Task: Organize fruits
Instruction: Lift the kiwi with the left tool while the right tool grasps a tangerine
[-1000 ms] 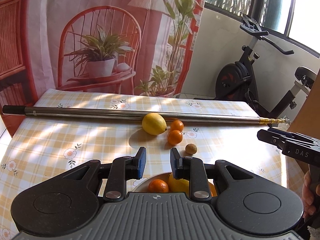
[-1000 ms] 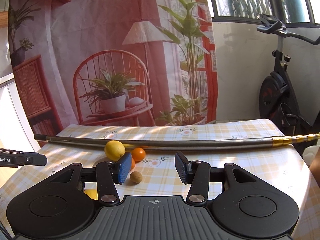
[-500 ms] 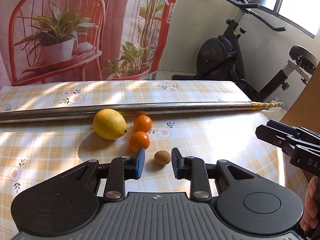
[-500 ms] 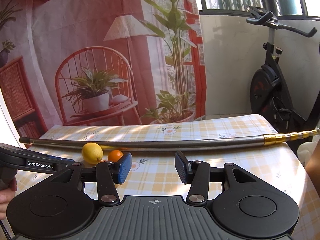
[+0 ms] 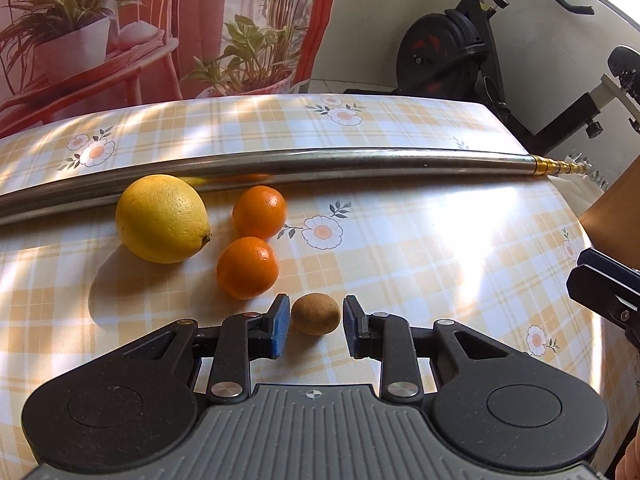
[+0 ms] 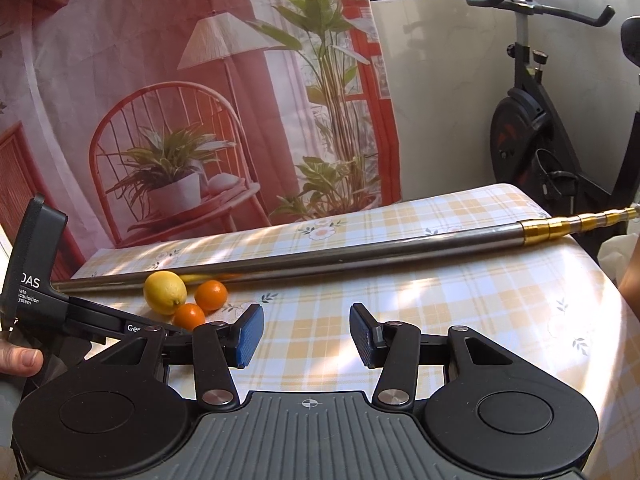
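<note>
In the left wrist view a small brown kiwi (image 5: 315, 313) lies on the checked tablecloth between the blue pads of my open left gripper (image 5: 313, 325), with a small gap on each side. Beyond it sit two oranges (image 5: 247, 267) (image 5: 260, 212) and a yellow lemon (image 5: 161, 218). The right wrist view shows my right gripper (image 6: 306, 334) open over bare cloth, holding nothing. The lemon (image 6: 165, 292) and both oranges (image 6: 211, 295) (image 6: 188, 316) lie to its left, behind the body of the left gripper (image 6: 100, 320). The kiwi is hidden in that view.
A long steel pole (image 5: 304, 160) with a gold tip (image 6: 576, 222) lies across the table behind the fruit. An exercise bike (image 6: 540, 132) stands past the table's right edge. A printed curtain (image 6: 180, 100) hangs behind. The right gripper's body (image 5: 608, 288) shows at the right edge.
My left gripper moved forward and down from above the bowl until the kiwi sits between its pads. The right gripper swung right, so the fruit shifted left in its view.
</note>
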Motion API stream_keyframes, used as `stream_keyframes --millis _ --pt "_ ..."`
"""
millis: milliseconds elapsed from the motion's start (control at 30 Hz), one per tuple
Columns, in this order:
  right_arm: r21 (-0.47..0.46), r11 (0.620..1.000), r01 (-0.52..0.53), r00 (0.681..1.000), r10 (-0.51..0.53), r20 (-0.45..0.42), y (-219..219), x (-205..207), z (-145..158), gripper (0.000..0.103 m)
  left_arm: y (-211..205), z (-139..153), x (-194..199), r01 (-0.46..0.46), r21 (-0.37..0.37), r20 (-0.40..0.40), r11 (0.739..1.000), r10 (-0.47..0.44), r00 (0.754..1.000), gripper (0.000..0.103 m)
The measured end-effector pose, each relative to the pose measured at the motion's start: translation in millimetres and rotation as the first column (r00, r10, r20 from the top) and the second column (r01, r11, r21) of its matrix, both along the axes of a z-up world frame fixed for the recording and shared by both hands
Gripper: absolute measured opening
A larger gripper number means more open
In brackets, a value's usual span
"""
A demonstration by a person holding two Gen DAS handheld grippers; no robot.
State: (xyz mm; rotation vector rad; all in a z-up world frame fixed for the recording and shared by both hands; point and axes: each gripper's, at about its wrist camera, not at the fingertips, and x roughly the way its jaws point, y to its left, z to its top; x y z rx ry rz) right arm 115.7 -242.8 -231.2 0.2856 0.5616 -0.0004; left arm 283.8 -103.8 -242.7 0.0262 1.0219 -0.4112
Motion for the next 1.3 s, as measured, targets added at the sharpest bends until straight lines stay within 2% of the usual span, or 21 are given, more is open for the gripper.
stream_keyframes --millis 167,333,567,667,1000,1133,1300 --pt "0.01 1.0 0.0 1.0 0.0 -0.01 -1.6 -2.0 -3.8 0.045 -1.4 -4.7 10.1 -0.02 -0.017 -0.035 1.0 0.019 0.999 0.03" --pt "0.012 1.0 -0.001 1.0 0.002 -0.017 -1.0 -5.3 -4.5 0.045 -2.9 -5.8 3.1 -0.006 -0.005 -0.004 1.0 0.006 1.0 0.03" --pt "0.035 0.999 -0.033 0.999 0.035 -0.038 7.4 -1.8 -10.2 0.045 8.0 24.9 -31.9 0.026 0.032 0.117 0.999 -0.03 0.993 0.03" --pt "0.039 0.997 -0.071 0.997 0.072 -0.042 15.1 5.4 -9.2 0.045 21.7 39.1 -44.4 0.016 0.026 0.159 1.0 -0.02 0.987 0.03" --pt "0.023 0.985 -0.172 0.985 0.172 -0.022 46.9 40.4 7.4 0.045 94.4 71.5 -79.1 -0.133 -0.029 0.239 0.991 0.136 0.961 0.03" --pt "0.006 0.977 -0.215 0.976 0.215 -0.028 62.7 63.1 8.0 0.045 124.6 75.1 -89.6 -0.207 -0.085 0.225 0.975 0.221 0.949 0.03" --pt "-0.078 0.962 -0.26 0.964 0.254 -0.079 90.8 95.4 5.1 0.045 152.6 74.0 -99.4 -0.244 -0.055 0.256 0.968 0.25 0.934 0.03"
